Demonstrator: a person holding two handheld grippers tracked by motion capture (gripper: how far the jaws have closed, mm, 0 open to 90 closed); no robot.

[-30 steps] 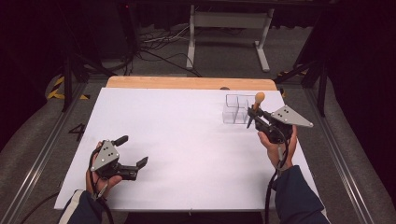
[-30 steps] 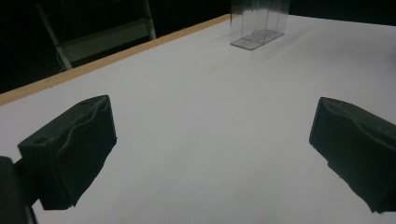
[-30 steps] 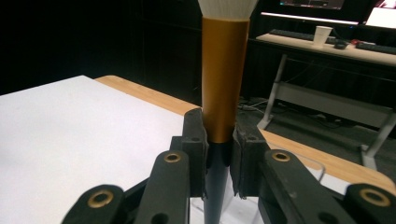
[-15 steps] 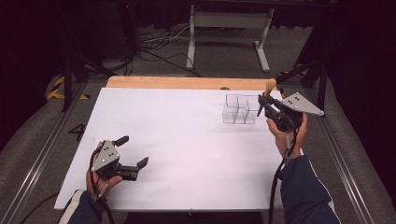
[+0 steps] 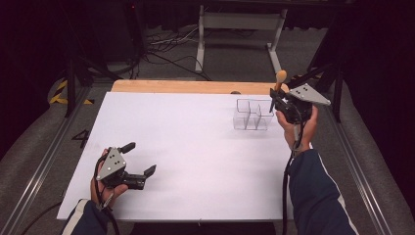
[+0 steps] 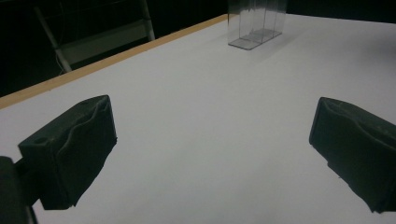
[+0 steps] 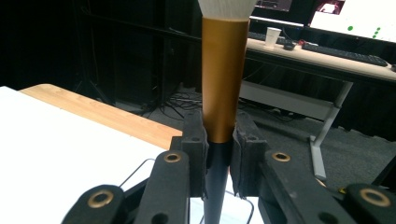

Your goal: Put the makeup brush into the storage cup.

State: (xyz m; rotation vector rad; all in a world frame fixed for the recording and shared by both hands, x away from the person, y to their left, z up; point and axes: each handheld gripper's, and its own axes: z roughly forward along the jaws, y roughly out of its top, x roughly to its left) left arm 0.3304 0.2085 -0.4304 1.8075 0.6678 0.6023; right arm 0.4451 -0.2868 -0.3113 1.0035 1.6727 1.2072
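— What has changed around the clear organiser [image 5: 253, 114]?
— The makeup brush [image 5: 277, 88], clamped upright in the right gripper [image 5: 274, 102], has been carried just right of it; insertion seems near.
— And the left gripper [image 5: 145, 177]?
— Held apart, well away.

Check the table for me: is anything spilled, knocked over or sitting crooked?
Nothing stands out. The clear organizer stands upright near the far edge, and the right gripper grips the brush squarely, upright. The left gripper is open over bare table.

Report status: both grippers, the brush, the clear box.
Right gripper shut on brush, upright, beside clear box. Left gripper open, low over table. Nothing in the way.
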